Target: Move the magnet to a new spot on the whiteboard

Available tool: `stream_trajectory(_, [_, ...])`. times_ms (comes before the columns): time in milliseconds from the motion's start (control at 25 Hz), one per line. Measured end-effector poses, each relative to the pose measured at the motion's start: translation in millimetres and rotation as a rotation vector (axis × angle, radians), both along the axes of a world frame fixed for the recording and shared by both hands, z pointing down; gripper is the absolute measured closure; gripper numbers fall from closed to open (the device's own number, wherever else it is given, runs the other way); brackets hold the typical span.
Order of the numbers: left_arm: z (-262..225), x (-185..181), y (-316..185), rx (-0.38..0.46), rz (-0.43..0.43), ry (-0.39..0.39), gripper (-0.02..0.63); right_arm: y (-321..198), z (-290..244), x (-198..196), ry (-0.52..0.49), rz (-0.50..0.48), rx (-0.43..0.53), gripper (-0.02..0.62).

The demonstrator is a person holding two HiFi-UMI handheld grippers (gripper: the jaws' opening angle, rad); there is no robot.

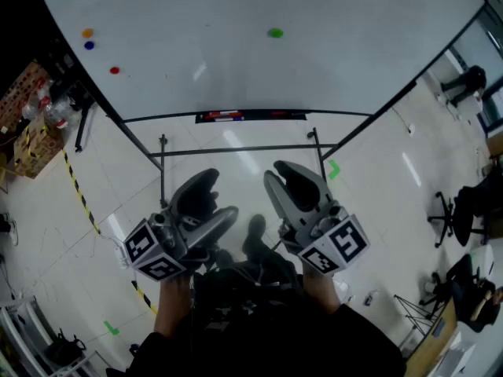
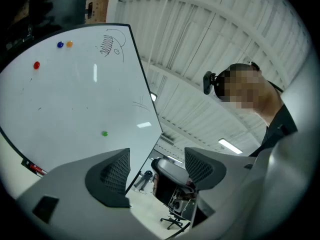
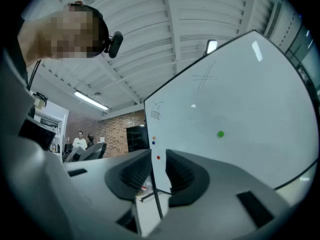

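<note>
1. Holding the grey left claw [image 1: 211, 203], marker cube and all, low and close against the body, spread wide and gripping nothing.
2. Keeping the matching grey right claw [image 1: 289, 181] just beside it, parted to a narrower gap, likewise gripping nothing and framing only the distant board edge.
3. Standing well short of the large white whiteboard on its black frame [image 1: 330, 61], across a stretch of pale floor [image 1: 377, 203].
4. Facing the small round green magnet [image 1: 275, 32], sitting alone mid-board, well apart from the orange magnet [image 1: 87, 32], the blue magnet [image 1: 89, 45] and the red magnet [image 1: 115, 70] clustering near the left edge; probably aiming for the green one.
5. Expecting a light, stiff, smooth button clinging flat to the board: likely needing a pinch across its rim, then tilting or sliding off, and risking a slip on such narrow purchase.
</note>
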State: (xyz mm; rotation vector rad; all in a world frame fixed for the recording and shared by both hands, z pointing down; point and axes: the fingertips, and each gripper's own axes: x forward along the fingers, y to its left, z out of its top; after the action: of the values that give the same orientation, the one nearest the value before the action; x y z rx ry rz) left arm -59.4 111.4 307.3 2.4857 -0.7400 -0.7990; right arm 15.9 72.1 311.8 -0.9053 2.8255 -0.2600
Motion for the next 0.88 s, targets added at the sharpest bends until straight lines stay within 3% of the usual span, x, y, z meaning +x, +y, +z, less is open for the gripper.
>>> stream_trajectory(640, [-4.3,72.7,-141.5,-0.045,-0.068,-0.078,0.243,-146.7,2.1,68.8,-0.021,-0.029,-0.021,0.479])
stream_trajectory(880, [3.0,64.6,-167.3,-0.073,-0.108,-0.076,0.242,-175.1,10.9,63.4,-0.017,-0.042,-0.044,0.479])
